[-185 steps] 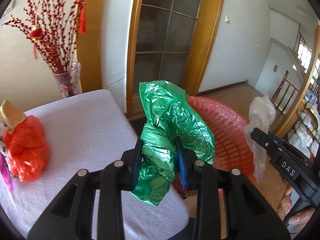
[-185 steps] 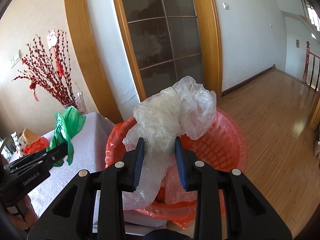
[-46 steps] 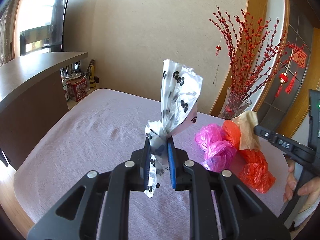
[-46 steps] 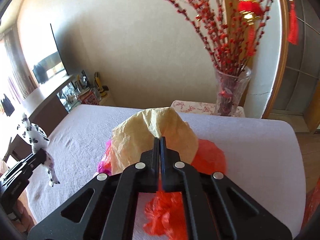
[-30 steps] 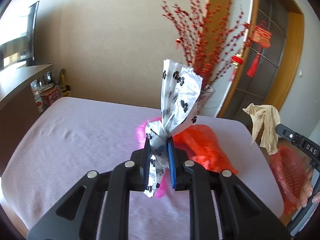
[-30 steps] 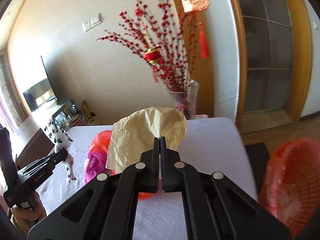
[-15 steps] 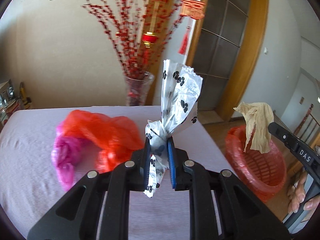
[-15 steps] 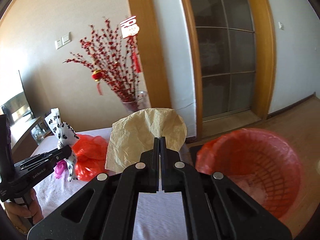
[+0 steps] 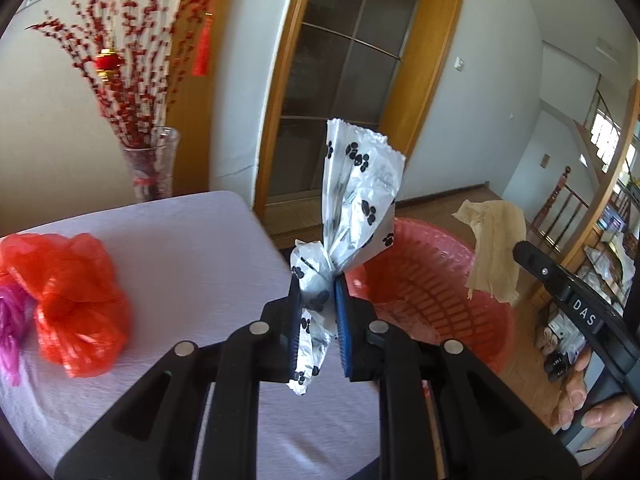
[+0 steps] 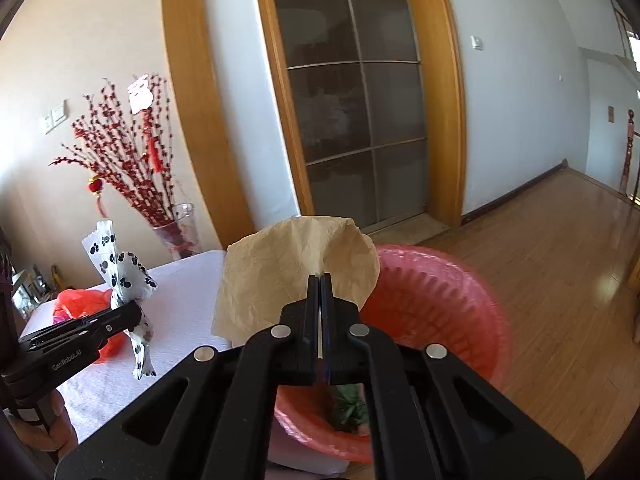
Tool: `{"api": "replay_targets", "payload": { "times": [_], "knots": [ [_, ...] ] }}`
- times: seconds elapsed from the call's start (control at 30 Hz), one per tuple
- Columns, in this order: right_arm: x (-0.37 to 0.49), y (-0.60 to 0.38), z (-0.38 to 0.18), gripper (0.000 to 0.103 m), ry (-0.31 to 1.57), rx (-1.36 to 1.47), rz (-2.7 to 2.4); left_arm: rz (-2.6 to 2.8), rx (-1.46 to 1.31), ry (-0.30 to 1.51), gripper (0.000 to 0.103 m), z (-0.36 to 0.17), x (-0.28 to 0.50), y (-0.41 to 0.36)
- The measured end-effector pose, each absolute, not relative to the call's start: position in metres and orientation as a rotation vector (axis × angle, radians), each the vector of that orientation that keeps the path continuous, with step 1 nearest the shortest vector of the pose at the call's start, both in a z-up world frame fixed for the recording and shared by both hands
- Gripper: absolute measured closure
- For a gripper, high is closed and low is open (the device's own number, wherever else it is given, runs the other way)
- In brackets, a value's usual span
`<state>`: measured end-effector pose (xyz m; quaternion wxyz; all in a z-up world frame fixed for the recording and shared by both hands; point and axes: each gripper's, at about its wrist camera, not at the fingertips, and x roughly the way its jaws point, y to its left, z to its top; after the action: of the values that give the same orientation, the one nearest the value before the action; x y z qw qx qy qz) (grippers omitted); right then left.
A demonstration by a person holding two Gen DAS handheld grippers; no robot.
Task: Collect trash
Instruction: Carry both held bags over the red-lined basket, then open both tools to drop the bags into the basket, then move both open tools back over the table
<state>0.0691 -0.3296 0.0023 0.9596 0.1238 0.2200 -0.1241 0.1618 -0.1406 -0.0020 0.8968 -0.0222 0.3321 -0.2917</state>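
Stage: both loads carried, neither dropped.
Left claw (image 9: 316, 300): clamps paw-print bag (image 9: 356, 200), basket (image 9: 432, 280) at 2 o'clock.
Right claw (image 10: 320, 300): pinches beige wrapper (image 10: 296, 268) above basket.
Left: red bag (image 9: 76, 300), pink bag (image 9: 12, 320) on worktop (image 9: 192, 248).

Two tools (image 9: 316, 300) (image 10: 321, 292), one paw-print bag (image 9: 356, 200), one tan paper (image 10: 296, 272), one red basket (image 10: 436, 300), one orange bag (image 9: 76, 300), one vase (image 9: 150, 164).

A home: covered table (image 9: 192, 248), vase of red branches (image 9: 150, 160), wooden-framed glass door (image 10: 360, 120).
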Motion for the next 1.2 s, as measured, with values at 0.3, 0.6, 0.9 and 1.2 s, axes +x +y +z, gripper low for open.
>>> {"api": "replay_targets", "payload": {
  "times": [0.3, 0.6, 0.9, 1.2],
  "knots": [
    [0.056, -0.364, -0.007, 0.101, 0.444, 0.291, -0.324, -0.713, -0.002, 0.713, 0.086, -0.01, 0.168, -0.2],
    [0.058, -0.391, -0.021, 0.101, 0.459, 0.336, -0.344, -0.78, 0.03, 0.744, 0.086, -0.021, 0.165, -0.246],
    [0.059, -0.415, -0.038, 0.093, 0.479, 0.415, -0.326, -0.819, 0.045, 0.797, 0.068, -0.036, 0.172, -0.278],
    [0.052, -0.419, -0.046, 0.062, 0.495, 0.425, -0.367, -0.717, 0.029, 0.808, 0.052, -0.047, 0.178, -0.251]
  ]
}}
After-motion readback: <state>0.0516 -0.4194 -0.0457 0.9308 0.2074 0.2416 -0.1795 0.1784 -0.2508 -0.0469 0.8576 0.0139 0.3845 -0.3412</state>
